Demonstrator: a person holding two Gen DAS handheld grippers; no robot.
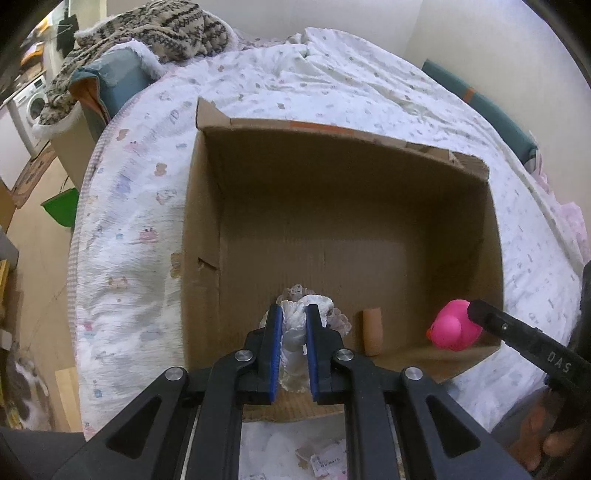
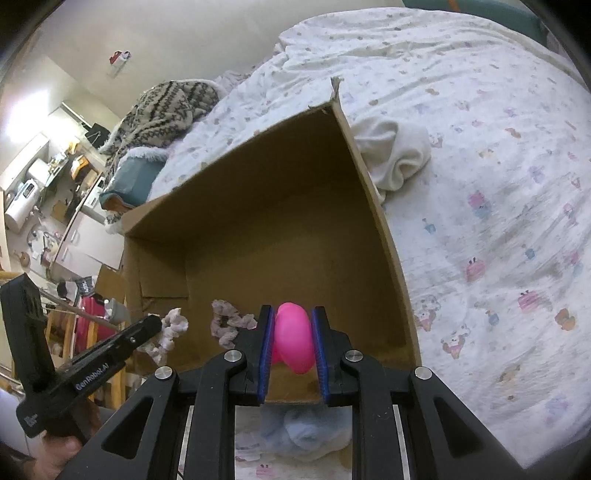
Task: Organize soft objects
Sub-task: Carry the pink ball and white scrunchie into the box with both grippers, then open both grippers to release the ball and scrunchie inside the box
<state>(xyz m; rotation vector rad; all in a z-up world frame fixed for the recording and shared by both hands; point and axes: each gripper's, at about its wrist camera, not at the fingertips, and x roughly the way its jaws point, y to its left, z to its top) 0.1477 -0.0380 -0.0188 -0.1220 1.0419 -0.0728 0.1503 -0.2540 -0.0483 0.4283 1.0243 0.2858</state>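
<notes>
An open cardboard box (image 1: 369, 192) lies on the bed. My left gripper (image 1: 294, 314) is shut on a white lacy cloth (image 1: 293, 332) and holds it over the box's near edge. My right gripper (image 2: 292, 314) is shut on a pink rubber duck (image 2: 293, 339), held over the box's near right corner; the duck also shows in the left wrist view (image 1: 454, 325). The lacy cloth (image 2: 229, 325) and the left gripper's finger (image 2: 122, 343) show at the left of the right wrist view. A small tan cylinder (image 1: 372, 332) stands inside the box.
A white bunched cloth (image 2: 395, 151) lies on the bedsheet just right of the box. A light blue soft item (image 2: 306, 432) lies in front of the box. A patterned knit blanket (image 1: 147, 33) is piled at the bed's far left. The floor drops off left of the bed.
</notes>
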